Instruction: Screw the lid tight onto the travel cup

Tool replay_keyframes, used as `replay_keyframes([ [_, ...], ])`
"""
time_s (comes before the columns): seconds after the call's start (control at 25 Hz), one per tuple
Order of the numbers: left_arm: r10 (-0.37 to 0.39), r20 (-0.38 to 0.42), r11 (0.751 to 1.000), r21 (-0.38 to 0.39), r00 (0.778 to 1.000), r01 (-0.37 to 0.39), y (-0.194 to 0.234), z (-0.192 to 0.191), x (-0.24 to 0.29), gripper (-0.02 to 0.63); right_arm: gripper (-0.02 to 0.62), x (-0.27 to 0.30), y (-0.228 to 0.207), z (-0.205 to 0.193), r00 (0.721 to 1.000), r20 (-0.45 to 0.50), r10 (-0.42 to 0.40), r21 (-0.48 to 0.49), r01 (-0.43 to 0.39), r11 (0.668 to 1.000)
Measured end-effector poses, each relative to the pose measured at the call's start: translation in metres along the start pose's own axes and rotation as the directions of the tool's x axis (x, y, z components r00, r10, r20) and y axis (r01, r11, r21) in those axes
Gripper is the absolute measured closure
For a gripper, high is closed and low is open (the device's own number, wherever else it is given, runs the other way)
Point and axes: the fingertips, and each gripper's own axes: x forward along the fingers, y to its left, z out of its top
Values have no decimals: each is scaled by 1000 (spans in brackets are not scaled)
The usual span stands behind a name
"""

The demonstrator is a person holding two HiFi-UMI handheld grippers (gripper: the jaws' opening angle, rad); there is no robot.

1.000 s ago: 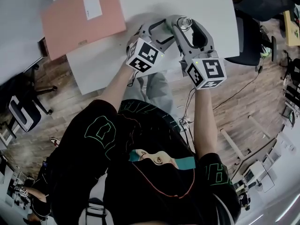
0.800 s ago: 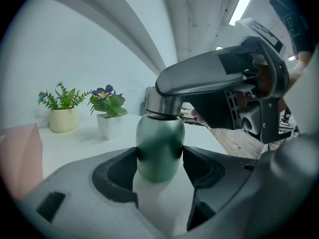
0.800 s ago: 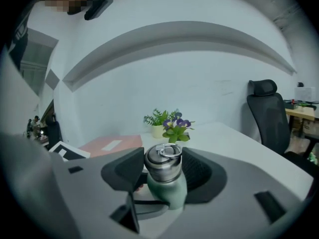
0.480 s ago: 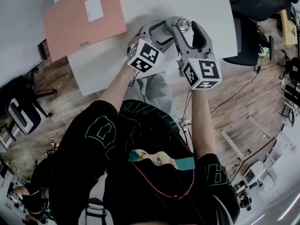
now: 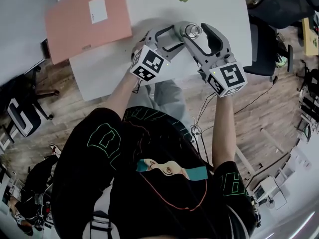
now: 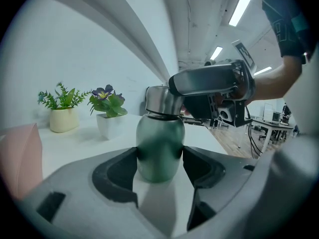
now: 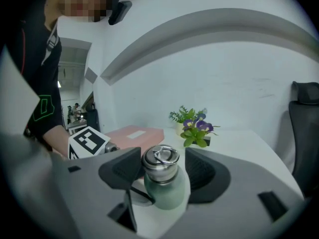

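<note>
A green travel cup with a steel screw lid stands on the white table. My left gripper is shut on the cup's green body, both pads pressed to its sides. In the head view it reaches in from the left. My right gripper comes from the right at lid height. Its jaws have just been opening and stand open, with the lid between them; a gap shows at the right pad. From above, the ring-topped lid sits between the right gripper's fingers.
A pink folder lies on the table's far left. Two potted plants stand at the back by the wall. A black office chair is off the table's right side. The table's near edge runs just below the grippers.
The right gripper has rolled about its own axis, its marker cube tilting and shifting right, and its jaws have spread away from the lid. The left gripper and the cup have stayed put.
</note>
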Motion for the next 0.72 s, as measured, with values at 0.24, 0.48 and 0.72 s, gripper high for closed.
replay_keyframes([
  [0.24,0,2,1000,2,1000,0,-1,1,-2,308,330,3,9,5,982,-15,186,-81,-187,979],
  [0.48,4,4,1000,3,1000,-4,-1,0,-3,308,351,5,14,3,961,-43,272,-120,-275,954],
  [0.72,5,3,1000,5,1000,-5,0,-1,-3,308,354,6,12,0,977,-42,211,-105,-215,971],
])
